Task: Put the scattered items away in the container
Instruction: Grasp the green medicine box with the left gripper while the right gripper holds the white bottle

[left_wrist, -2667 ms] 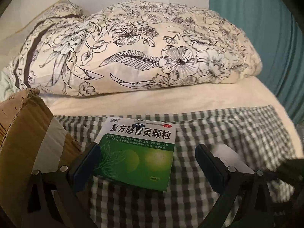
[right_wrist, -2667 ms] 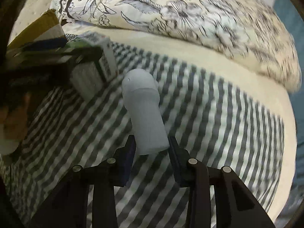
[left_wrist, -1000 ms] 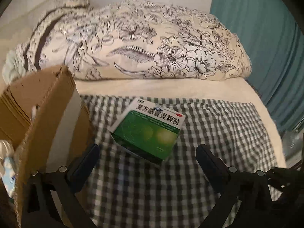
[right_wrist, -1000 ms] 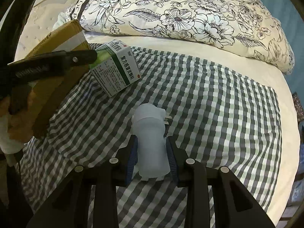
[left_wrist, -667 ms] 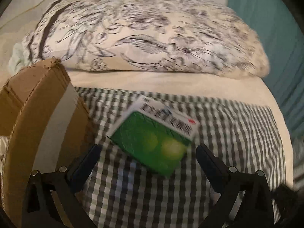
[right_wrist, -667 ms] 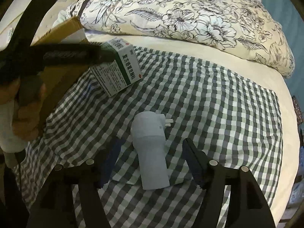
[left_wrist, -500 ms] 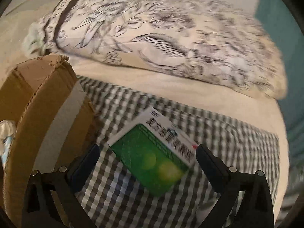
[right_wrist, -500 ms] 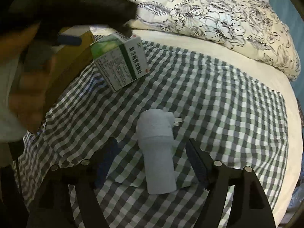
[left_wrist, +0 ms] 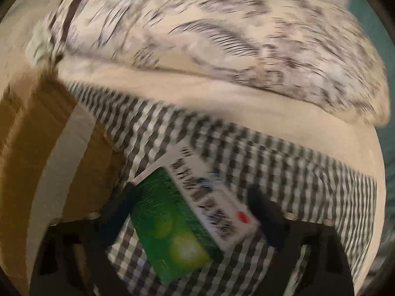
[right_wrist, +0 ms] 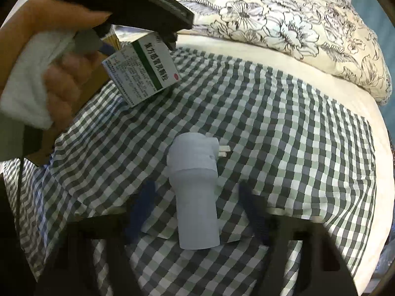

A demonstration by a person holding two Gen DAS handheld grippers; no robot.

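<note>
A green and white medicine box (left_wrist: 177, 222) lies slanted on the checked cloth between the fingers of my left gripper (left_wrist: 190, 197). The jaws are closing, with both pads near the box's corners; blur hides any firm press. From the right wrist view the box (right_wrist: 140, 71) sits under the left gripper's black fingertip (right_wrist: 170, 39), next to the cardboard container (right_wrist: 91, 91). A white plug-in device (right_wrist: 195, 192) lies on the cloth between the fingers of my right gripper (right_wrist: 197, 197). Those jaws are closing too, with a gap on each side.
The cardboard container (left_wrist: 37, 160) stands at the left edge of the checked cloth (left_wrist: 296, 172). A floral quilt (left_wrist: 222, 37) is heaped behind it. A person's hand (right_wrist: 61, 83) with a white sleeve holds the left gripper. A paper slip (right_wrist: 153, 227) lies under the white device.
My right gripper opened and let go of the white device, which now lies on the cloth. My left gripper came down over the medicine box, now between its fingers.
</note>
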